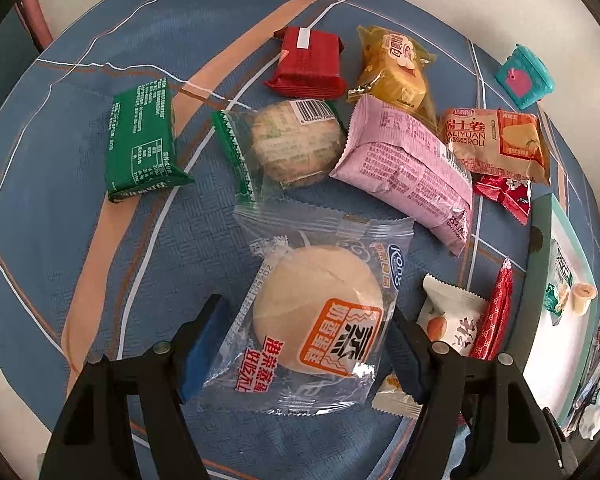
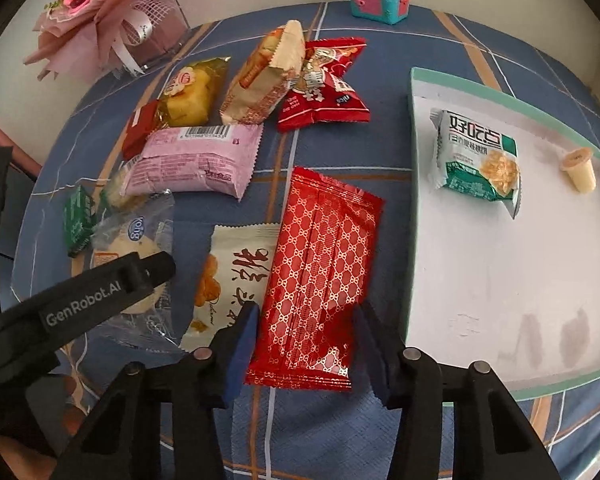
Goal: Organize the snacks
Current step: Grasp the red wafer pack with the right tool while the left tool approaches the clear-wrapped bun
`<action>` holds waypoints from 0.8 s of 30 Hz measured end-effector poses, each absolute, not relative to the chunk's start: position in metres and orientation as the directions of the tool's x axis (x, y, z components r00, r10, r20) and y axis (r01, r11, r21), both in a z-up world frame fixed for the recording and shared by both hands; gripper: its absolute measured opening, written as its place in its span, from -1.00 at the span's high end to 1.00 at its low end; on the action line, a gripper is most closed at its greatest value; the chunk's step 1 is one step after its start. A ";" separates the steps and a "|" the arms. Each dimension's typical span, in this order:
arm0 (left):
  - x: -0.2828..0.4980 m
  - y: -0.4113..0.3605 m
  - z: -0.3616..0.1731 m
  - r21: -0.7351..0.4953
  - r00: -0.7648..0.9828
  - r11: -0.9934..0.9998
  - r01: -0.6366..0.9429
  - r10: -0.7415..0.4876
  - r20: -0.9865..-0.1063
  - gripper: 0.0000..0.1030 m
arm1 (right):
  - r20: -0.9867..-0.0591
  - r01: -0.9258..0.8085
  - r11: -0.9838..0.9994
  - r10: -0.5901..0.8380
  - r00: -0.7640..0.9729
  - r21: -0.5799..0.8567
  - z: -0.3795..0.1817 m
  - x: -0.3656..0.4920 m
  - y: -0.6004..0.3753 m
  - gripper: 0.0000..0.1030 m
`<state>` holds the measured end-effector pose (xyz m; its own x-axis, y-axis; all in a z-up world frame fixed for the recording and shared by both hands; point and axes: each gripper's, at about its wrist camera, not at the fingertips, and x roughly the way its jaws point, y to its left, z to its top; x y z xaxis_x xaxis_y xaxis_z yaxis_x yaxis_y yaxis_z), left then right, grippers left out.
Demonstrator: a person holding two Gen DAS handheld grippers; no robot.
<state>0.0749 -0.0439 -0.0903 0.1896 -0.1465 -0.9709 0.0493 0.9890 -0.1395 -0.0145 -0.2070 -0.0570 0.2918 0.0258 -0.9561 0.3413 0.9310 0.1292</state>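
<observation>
Two hand-held grippers approach a scatter of wrapped snacks on a blue patterned tablecloth [image 2: 331, 152].

The left gripper [image 1: 300, 340] stands open, one blue-padded finger at either side of the steamed cake in its clear wrapper [image 1: 315, 316]; the pads [image 1: 204, 344] lie near the film but do not visibly press it. The straddle suggests a sideways pinch is being prepared, since the crinkled film offers little purchase and the round, soft cake beneath would likely yield.

The right gripper [image 2: 303, 348] is likewise open, its fingers bracketing the near end of the flat red packet with the gold lattice print [image 2: 319, 276]. That packet is thin, glossy and crimped at its ends, and leans over the white packet with the brush lettering [image 2: 236, 276] at its 9 o'clock. Whether either pad touches the foil cannot be told.

In the right wrist view, the shallow white tray with the teal rim [image 2: 409, 200] lies at 3 o'clock of the red packet. It already holds a green-and-white biscuit packet [image 2: 475, 160] and a small jelly cup [image 2: 579, 168] on its side, so it is probably the collecting place.

At 12 o'clock of the steamed cake in the left wrist view lie a pink pillow-shaped packet [image 1: 407, 172], a clear-wrapped round cake with green ends [image 1: 288, 144] and a green bar [image 1: 144, 140], all unsorted.
</observation>
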 end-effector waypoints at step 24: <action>0.075 -0.042 -0.089 -0.133 0.188 0.989 0.062 -0.142 -0.972 -0.48 | -0.945 0.347 0.937 -0.078 0.318 0.039 -0.017 -0.029 -0.223 0.66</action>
<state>0.0748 -0.0418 -0.0887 0.1876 -0.1423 -0.9719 0.0615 0.9892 -0.1329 -0.0287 -0.2225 -0.0170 0.3177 -0.0777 -0.9450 0.3465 0.9372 0.0394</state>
